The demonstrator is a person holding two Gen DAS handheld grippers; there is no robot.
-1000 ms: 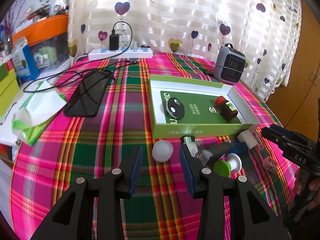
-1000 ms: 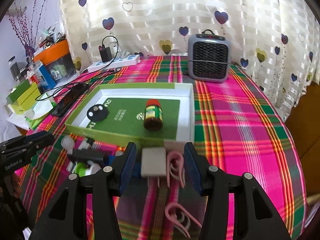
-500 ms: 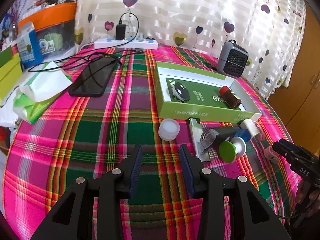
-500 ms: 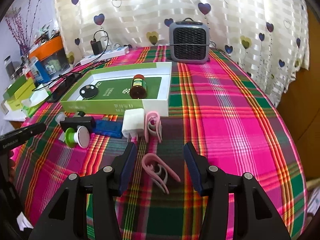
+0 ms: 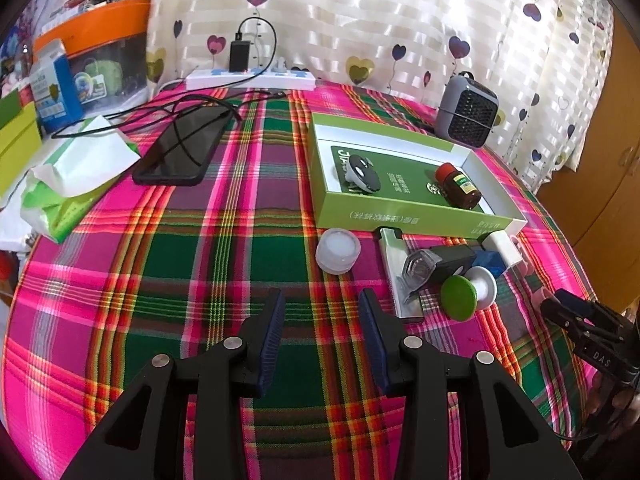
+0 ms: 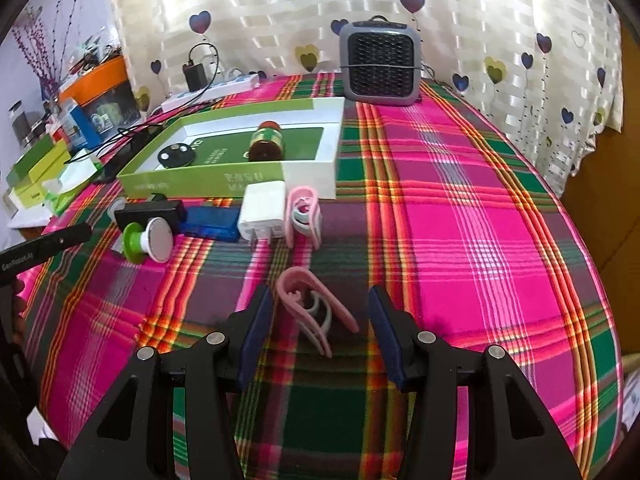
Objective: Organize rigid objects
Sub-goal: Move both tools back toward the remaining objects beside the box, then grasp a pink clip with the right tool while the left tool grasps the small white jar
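Note:
A green and white box (image 5: 416, 210) (image 6: 308, 166) holds a brown bottle (image 5: 458, 186) (image 6: 267, 144) and a round black disc (image 5: 362, 172) (image 6: 176, 155). In front of it lie a white cap (image 5: 338, 250), a green and white knob (image 5: 466, 290) (image 6: 146, 236), a black device (image 6: 150, 212), a blue block (image 6: 210, 222), a white charger (image 6: 262, 212) and two pink clips (image 6: 304, 216) (image 6: 310, 308). My left gripper (image 5: 320, 312) is open and empty, short of the cap. My right gripper (image 6: 320, 312) is open around the nearer pink clip.
A black phone (image 5: 182, 152) with cables, a tissue pack (image 5: 76, 176), a power strip (image 5: 250, 78) and boxes at the left. A grey heater (image 5: 466, 114) (image 6: 380, 64) stands at the back. The table edge drops off on the right.
Both grippers have pulled back toward the table's front edge. The right one now has the nearer pink clip between its open fingers instead of the charger.

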